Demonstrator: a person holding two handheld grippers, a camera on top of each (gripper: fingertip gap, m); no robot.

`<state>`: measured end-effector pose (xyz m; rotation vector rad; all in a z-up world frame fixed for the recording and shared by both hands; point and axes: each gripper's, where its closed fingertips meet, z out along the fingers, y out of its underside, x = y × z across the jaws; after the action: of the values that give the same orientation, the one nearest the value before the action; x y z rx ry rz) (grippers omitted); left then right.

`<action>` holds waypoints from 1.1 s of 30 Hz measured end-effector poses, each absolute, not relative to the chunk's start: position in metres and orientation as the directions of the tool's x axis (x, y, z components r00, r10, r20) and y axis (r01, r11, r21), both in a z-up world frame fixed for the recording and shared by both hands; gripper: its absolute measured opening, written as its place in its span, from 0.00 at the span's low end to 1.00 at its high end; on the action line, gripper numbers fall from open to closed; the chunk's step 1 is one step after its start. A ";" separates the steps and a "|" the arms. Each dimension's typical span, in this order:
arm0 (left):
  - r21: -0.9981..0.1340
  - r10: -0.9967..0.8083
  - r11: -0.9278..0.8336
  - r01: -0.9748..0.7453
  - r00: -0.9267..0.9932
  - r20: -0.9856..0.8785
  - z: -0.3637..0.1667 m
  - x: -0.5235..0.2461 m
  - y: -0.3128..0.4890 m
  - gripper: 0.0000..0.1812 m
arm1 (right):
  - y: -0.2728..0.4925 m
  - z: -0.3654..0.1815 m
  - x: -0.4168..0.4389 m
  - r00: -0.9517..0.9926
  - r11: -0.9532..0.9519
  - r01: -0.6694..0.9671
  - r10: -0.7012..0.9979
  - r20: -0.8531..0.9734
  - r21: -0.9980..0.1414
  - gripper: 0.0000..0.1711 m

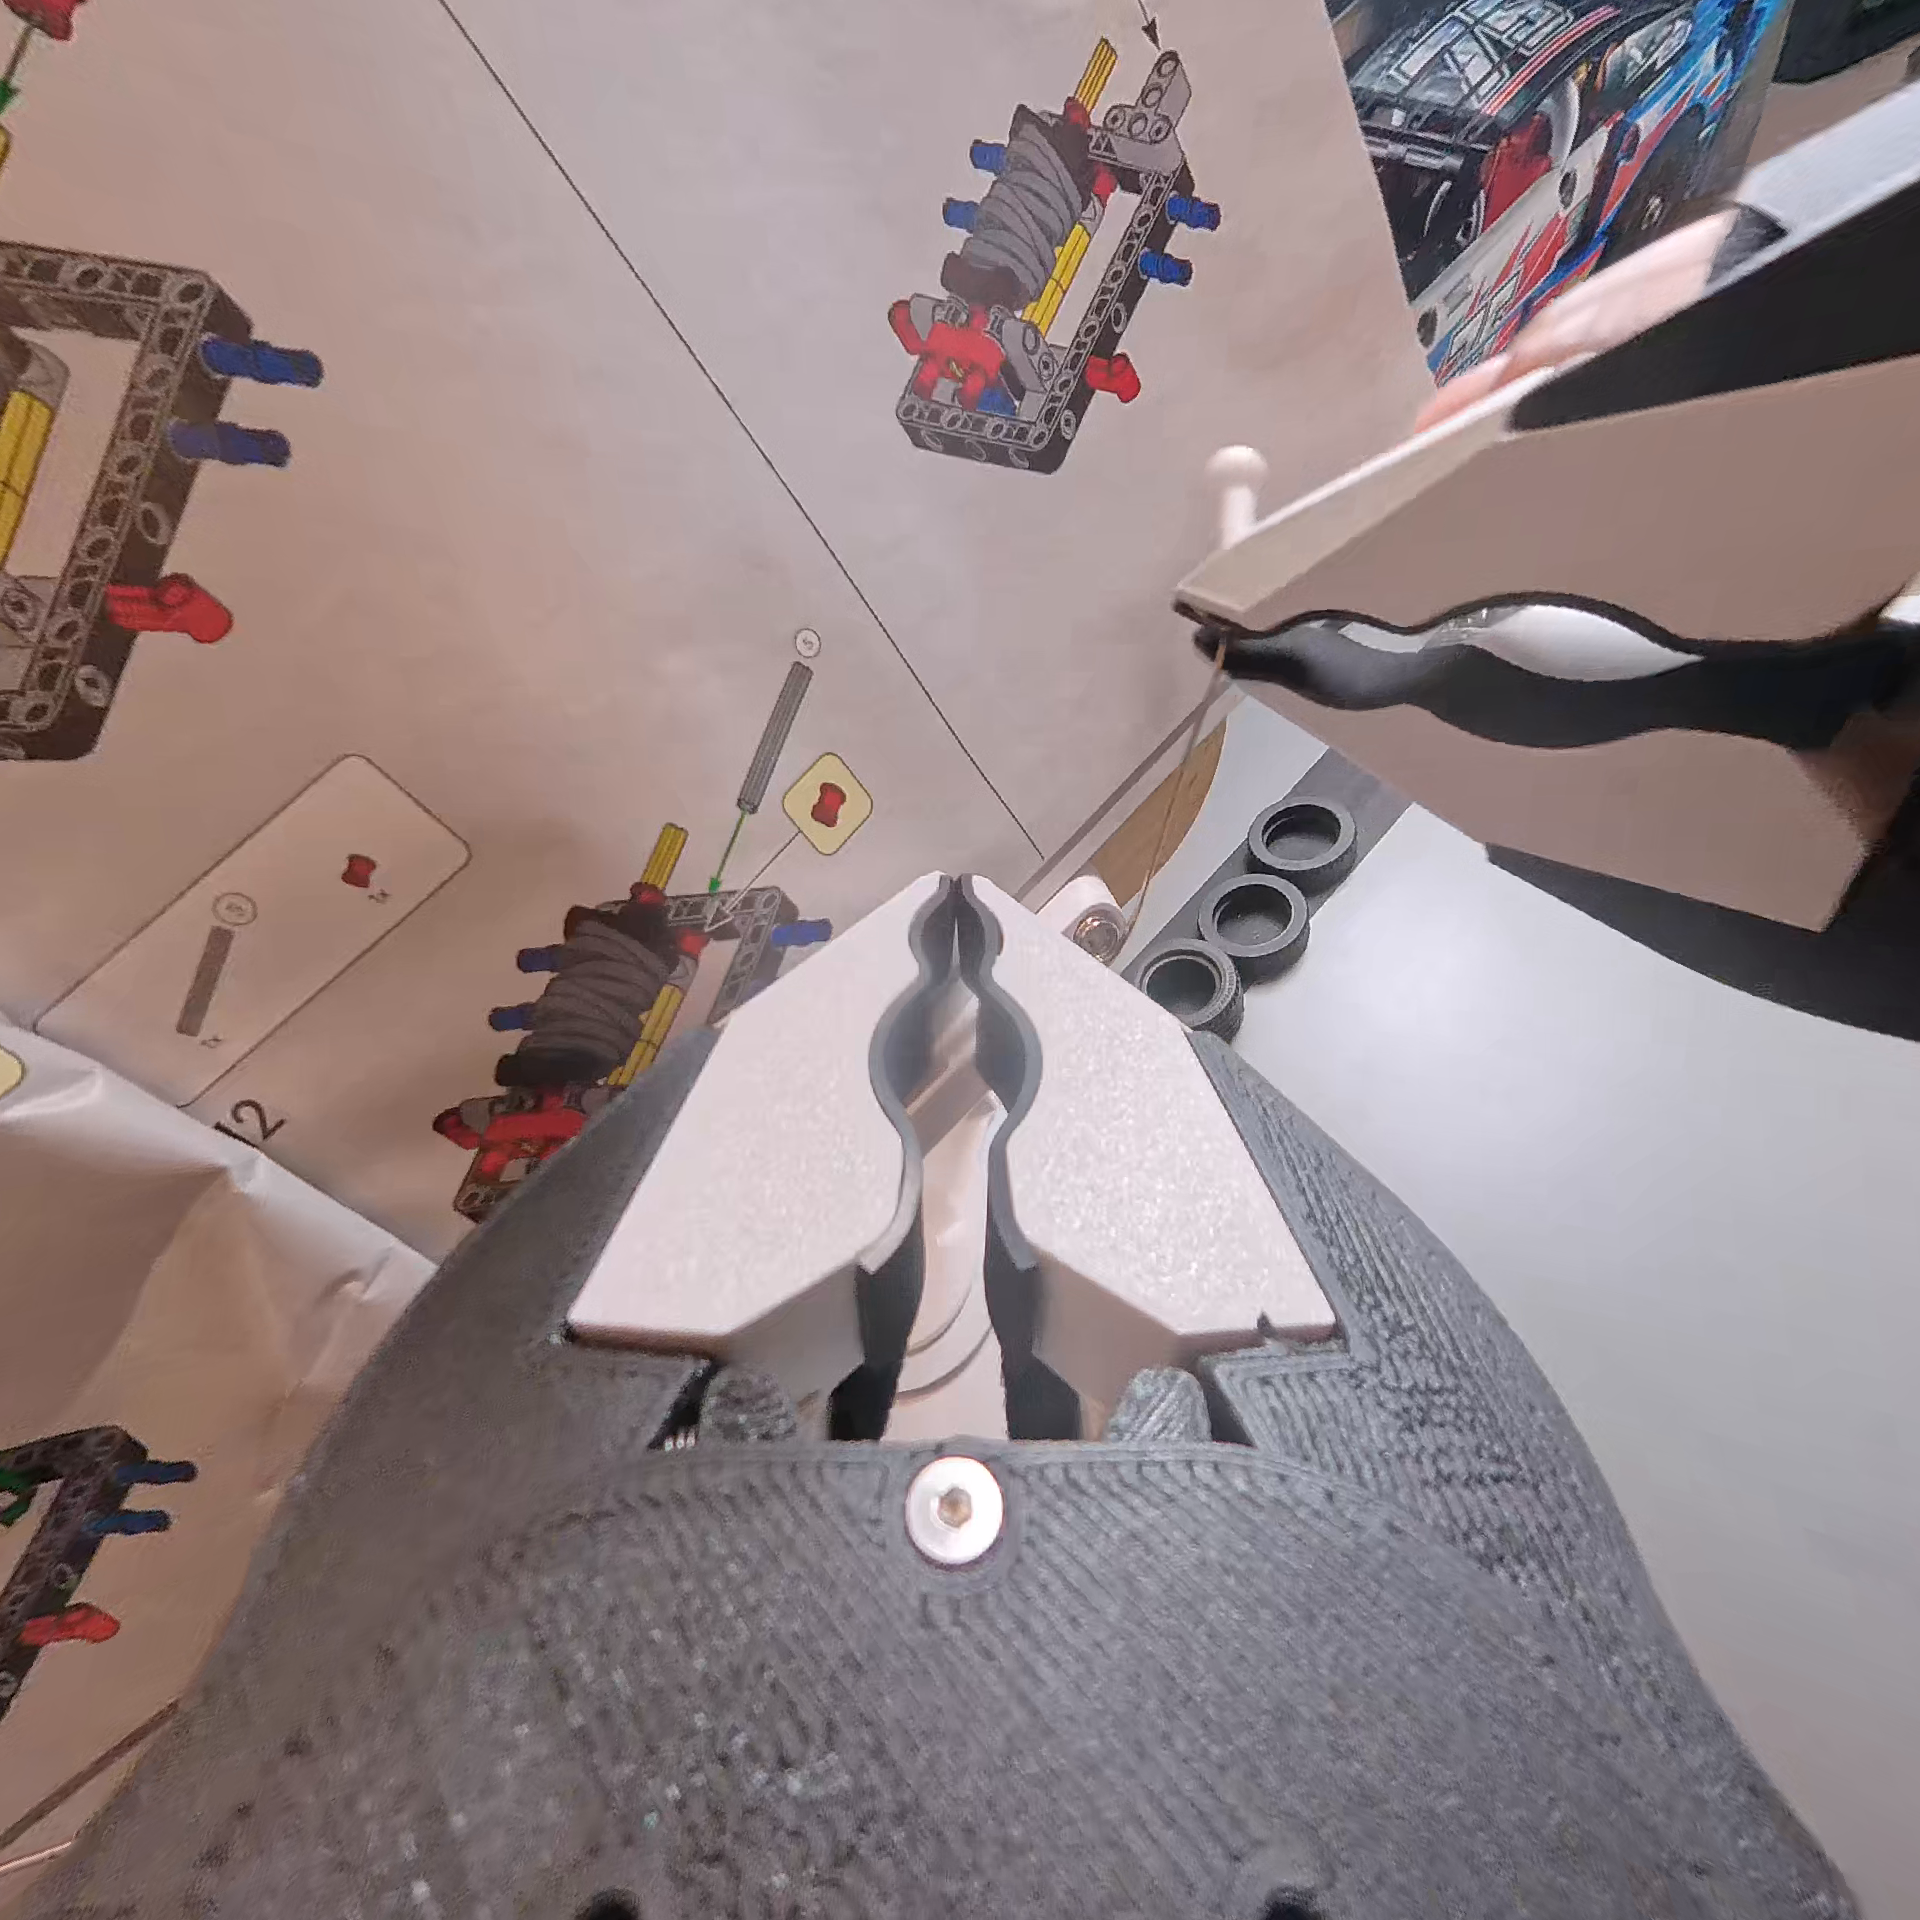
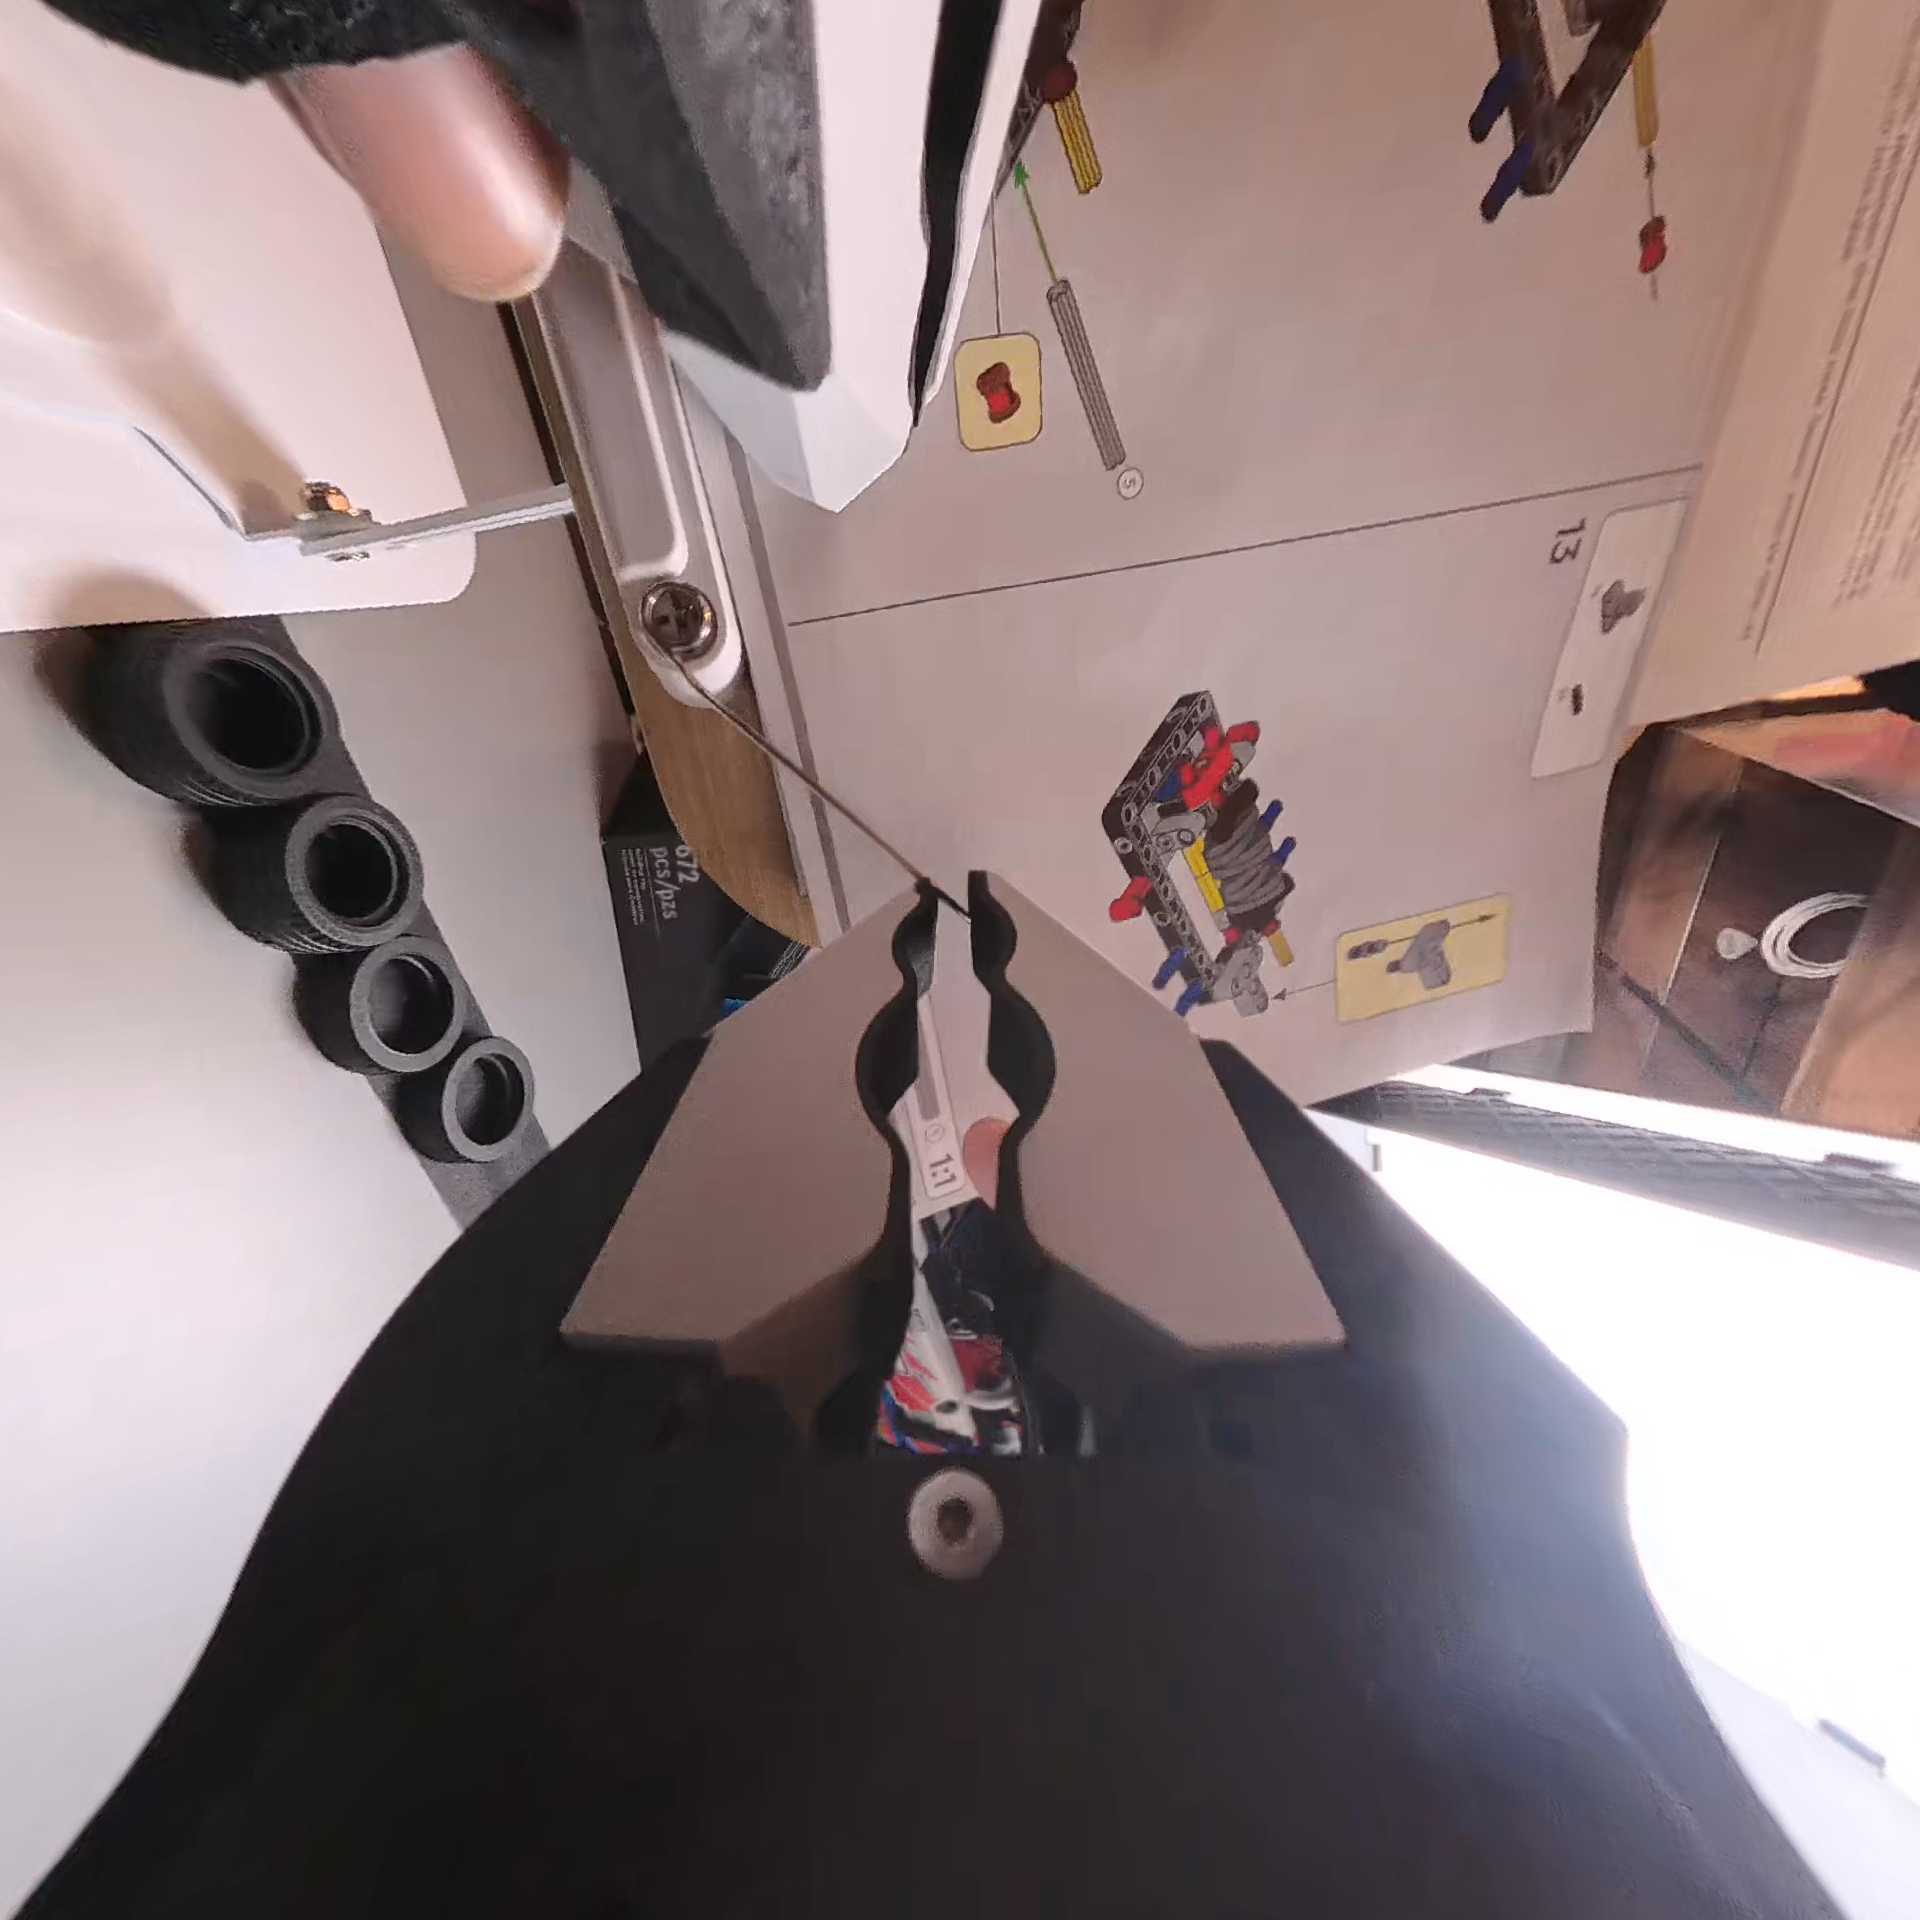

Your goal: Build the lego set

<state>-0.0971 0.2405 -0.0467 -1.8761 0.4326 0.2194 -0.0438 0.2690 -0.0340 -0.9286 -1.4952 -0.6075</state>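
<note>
The open instruction booklet [image 1: 623, 436] rests on a white book stand and fills the left wrist view; it also shows in the right wrist view [image 2: 1299, 623]. My left gripper [image 1: 956, 891] is shut with its tips touching, in front of the page's lower edge, and nothing shows between them. My right gripper [image 2: 951, 902] is shut on the stand's thin wire page clip [image 2: 810, 769], which runs from a screw [image 2: 677, 621] to its tips. The right gripper [image 1: 1205, 629] also shows in the left wrist view, holding the wire [image 1: 1164, 758].
Several black tyres [image 1: 1252, 920] stand in a row on the white table, right of the stand, also in the right wrist view [image 2: 348, 873]. The lego box [image 1: 1558, 156] stands behind. A brown cardboard box [image 2: 1766, 883] is at the right. A person's finger [image 2: 468, 187] grips the left gripper. My hands' fingertips stand some 7 cm from each other.
</note>
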 end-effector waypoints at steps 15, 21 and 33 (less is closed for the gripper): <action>-0.993 0.014 0.110 -0.047 0.999 -0.046 0.012 -0.195 0.119 0.08 | 0.135 -0.034 0.013 0.355 0.157 0.184 0.910 0.215 -0.970 0.29; -0.986 0.157 0.154 -0.057 0.987 -0.032 0.029 -0.271 0.078 0.07 | 0.086 -0.079 0.045 0.377 0.001 0.047 0.926 0.018 -0.999 0.30; -0.967 0.240 0.254 0.026 0.967 0.089 0.040 -0.355 0.064 0.05 | 0.148 -0.117 0.072 0.515 -0.035 -0.061 0.855 -0.062 -0.998 0.00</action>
<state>-0.3553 0.0636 0.0400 -1.3091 -0.2362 0.1468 0.0724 0.1485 -0.1174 -1.4180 -0.7428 0.8580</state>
